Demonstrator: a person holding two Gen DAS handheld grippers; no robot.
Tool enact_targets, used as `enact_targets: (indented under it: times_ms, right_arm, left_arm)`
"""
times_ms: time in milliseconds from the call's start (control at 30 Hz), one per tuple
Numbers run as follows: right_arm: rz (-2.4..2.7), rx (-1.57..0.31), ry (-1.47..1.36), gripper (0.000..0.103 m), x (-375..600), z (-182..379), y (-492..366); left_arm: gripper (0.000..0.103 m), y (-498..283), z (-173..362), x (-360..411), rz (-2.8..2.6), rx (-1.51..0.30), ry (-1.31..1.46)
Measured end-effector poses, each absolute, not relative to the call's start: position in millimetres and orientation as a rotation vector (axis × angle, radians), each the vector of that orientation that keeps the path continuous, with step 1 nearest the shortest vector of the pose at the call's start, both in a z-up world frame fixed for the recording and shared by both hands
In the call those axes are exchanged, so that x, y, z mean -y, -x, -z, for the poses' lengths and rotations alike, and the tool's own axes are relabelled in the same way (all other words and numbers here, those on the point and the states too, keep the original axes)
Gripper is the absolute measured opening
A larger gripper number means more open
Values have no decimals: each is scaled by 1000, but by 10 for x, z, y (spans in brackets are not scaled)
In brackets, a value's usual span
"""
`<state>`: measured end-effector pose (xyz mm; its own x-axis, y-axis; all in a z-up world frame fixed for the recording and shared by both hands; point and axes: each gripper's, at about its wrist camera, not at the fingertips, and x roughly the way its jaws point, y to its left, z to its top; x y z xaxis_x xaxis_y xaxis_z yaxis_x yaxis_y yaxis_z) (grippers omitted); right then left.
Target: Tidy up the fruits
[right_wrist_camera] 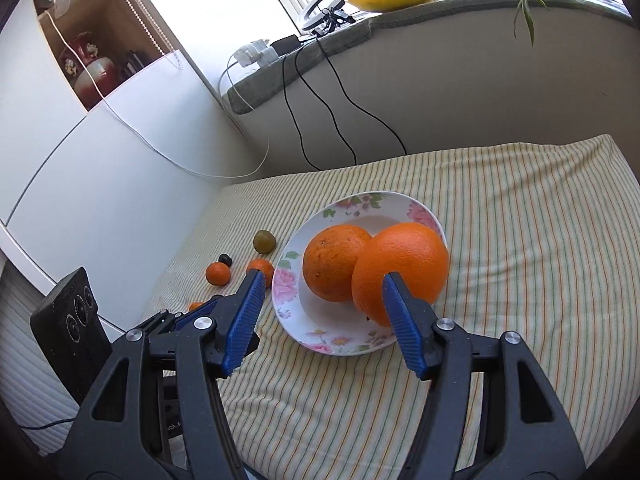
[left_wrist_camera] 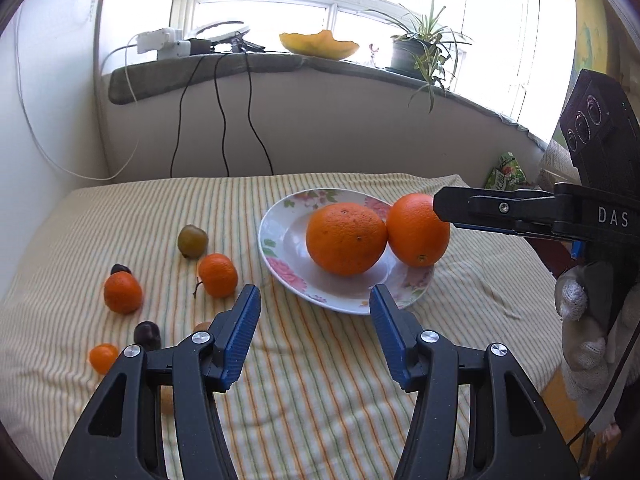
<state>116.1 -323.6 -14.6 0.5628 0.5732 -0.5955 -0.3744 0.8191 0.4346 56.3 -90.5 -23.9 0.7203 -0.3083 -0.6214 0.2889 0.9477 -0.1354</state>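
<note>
A flowered white plate (left_wrist_camera: 280,258) (right_wrist_camera: 294,322) sits on the striped cloth. One big orange (left_wrist_camera: 346,238) (right_wrist_camera: 334,264) lies in it, and a second big orange (left_wrist_camera: 418,230) (right_wrist_camera: 404,264) rests on its right rim, touching the first. My right gripper (right_wrist_camera: 323,286) (left_wrist_camera: 444,212) is open, its tips close to the second orange and not pressing it. My left gripper (left_wrist_camera: 315,300) (right_wrist_camera: 188,314) is open and empty in front of the plate. Left of the plate lie two mandarins (left_wrist_camera: 218,275) (left_wrist_camera: 123,293), a greenish plum (left_wrist_camera: 192,241) and dark plums (left_wrist_camera: 147,335).
A tiny orange fruit (left_wrist_camera: 103,357) lies at the cloth's near left. A gloved hand (left_wrist_camera: 576,308) holds the right gripper. Behind the cloth, cables (left_wrist_camera: 222,128) hang from a windowsill with a potted plant (left_wrist_camera: 416,52). A white cabinet (right_wrist_camera: 100,168) stands on the left.
</note>
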Motion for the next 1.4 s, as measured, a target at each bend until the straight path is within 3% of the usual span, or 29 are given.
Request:
enact_targets:
  times_ms: [367,633,967,1400]
  right_arm:
    - [-670,-723,-24,64,2511,181,-832]
    - [-751,-750,95,63,1993,411,-761]
    - [-787,-843,144,44,1587,749,-989]
    - [-766,-893,161,38,1381,994,-1142]
  left_arm:
    - [55,-341,472,265,262,-744,84]
    - [41,-336,649,58,244,-780,118]
    - [32,-419,826,-35,249,-817,150]
    - [30,-463,847,-78,259,-815,164]
